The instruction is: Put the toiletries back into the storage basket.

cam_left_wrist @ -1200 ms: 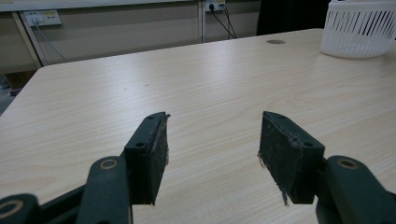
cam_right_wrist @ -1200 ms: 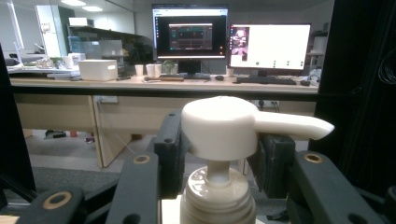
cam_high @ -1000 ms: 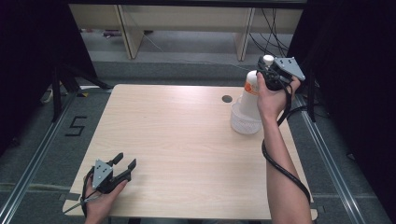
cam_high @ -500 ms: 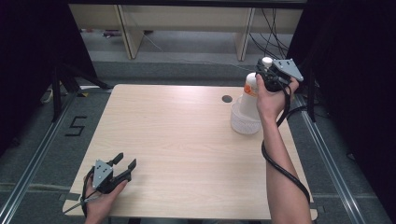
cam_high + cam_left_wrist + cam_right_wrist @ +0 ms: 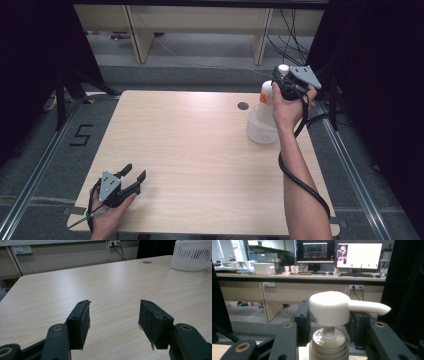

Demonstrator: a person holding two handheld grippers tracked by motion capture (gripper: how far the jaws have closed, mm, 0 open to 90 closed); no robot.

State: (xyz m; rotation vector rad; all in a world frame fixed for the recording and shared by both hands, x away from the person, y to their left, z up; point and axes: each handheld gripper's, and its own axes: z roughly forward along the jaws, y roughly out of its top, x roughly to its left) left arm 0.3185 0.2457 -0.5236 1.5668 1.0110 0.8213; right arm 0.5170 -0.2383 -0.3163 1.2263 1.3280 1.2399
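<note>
Nothing is shifting since the earlier frames. Nearest, the left gripper (image 5: 131,181) is resting on the pale wooden counter (image 5: 200,150), its fingers (image 5: 79,323) gaping apart and empty. Farther off, the right gripper (image 5: 285,86) is clamping the white plastic pump-top bottle (image 5: 329,322) standing in the white slatted basket (image 5: 260,131).

My black tongs (image 5: 327,327) grip a white pump bottle (image 5: 267,95) with an orange label band; the basket (image 5: 192,255) is white with slotted walls, on the pale wood-grain table (image 5: 200,145).
</note>
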